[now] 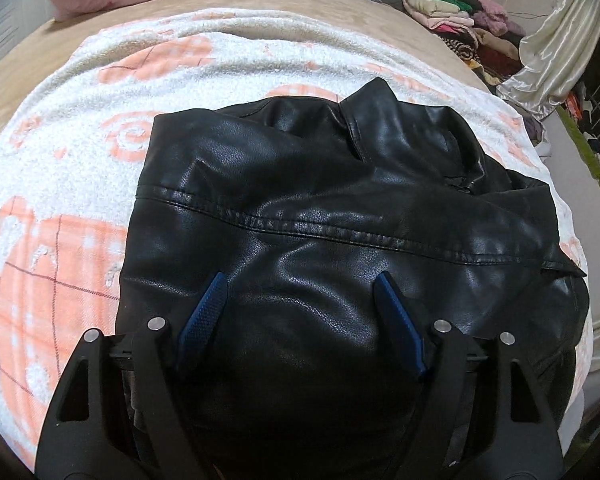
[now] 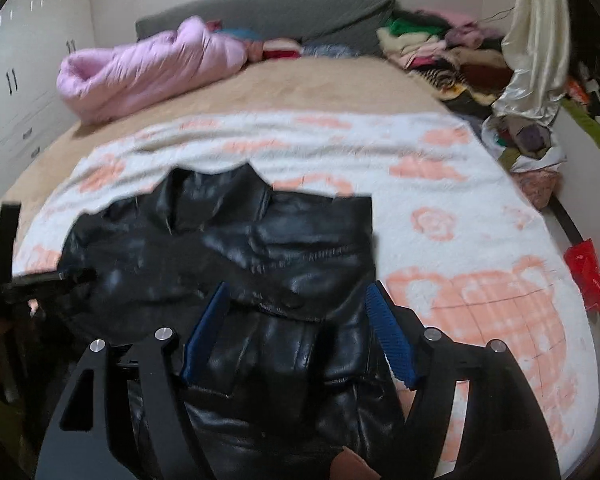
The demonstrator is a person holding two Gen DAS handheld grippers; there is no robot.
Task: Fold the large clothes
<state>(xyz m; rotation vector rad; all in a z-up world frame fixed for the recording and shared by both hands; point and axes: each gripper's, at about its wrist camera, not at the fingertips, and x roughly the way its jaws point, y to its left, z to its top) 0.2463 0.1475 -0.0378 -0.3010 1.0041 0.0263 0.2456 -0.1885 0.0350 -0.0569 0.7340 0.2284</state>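
Glossy black leather jacket (image 1: 340,216) lies on a fuzzy, matt terry blanket (image 1: 60,168).

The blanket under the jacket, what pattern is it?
White blanket with peach-orange swirls and checked shapes; clearest in the left wrist view.

Both cameras ride on the handheld grippers and look forward and down along their blue fingers. The left one hangs close over the black jacket (image 1: 340,240), which fills most of its view. The right one sits further back, taking in the bed (image 2: 340,84) up to the grey headboard (image 2: 268,10). Both share the jacket, the white-and-orange blanket (image 1: 80,168) and the pink quilt (image 2: 148,68).
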